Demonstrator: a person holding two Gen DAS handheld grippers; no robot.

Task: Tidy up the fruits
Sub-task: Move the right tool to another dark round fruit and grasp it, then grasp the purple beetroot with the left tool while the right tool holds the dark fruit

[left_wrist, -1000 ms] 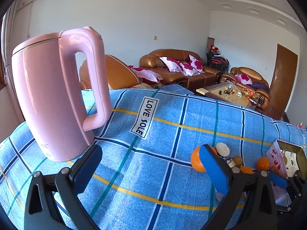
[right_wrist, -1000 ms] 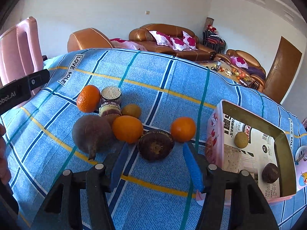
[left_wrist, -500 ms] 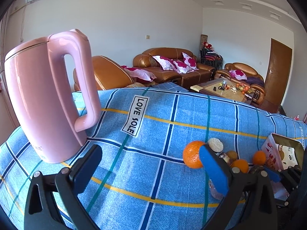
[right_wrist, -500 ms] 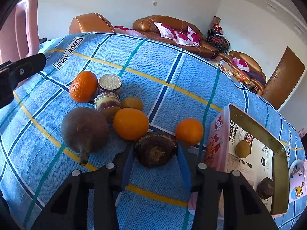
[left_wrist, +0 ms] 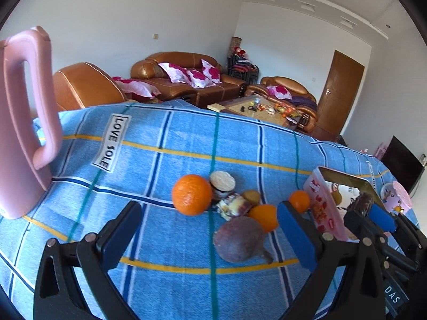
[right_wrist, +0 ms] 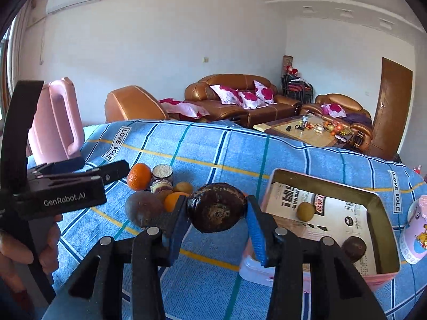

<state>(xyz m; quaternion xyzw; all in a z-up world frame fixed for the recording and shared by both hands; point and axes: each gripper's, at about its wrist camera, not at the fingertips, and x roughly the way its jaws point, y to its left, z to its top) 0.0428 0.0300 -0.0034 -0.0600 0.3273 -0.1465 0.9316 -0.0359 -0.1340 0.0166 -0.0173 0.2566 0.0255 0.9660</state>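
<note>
**Dark Round Fruit Goes Up in the Right Gripper**

Lifted off the blue checked cloth [right_wrist: 213,146] now, the dark brown fruit [right_wrist: 216,207] sits up in the air; a moment ago it lay on the cloth between open fingers. The right gripper [right_wrist: 217,213] is clenched on it, with a blue pad pressing on each side. The fruit hangs just left of the pink box [right_wrist: 333,184], near its left wall.

Inside the box lie two small fruits: a yellow-brown one [right_wrist: 305,211] in the middle and a dark one [right_wrist: 354,248] at the near right corner. A pink cup [right_wrist: 416,237] with cartoon pictures stands just right of the box.

Other fruits stay on the worktop in a little group to the left. A big orange [left_wrist: 191,198] is at the far left of the group. A big purple-brown fruit [left_wrist: 239,238] lies nearest. A second orange [left_wrist: 264,217] touches it, and a small orange [left_wrist: 299,200] sits close to the box. Two small jars [left_wrist: 222,184] stand in the group too.

The left gripper [left_wrist: 210,229] is released, with its fingers wide apart and nothing between them. It hangs over the cloth near the group. A tall pink kettle [left_wrist: 21,133] stands at the far left.
</note>
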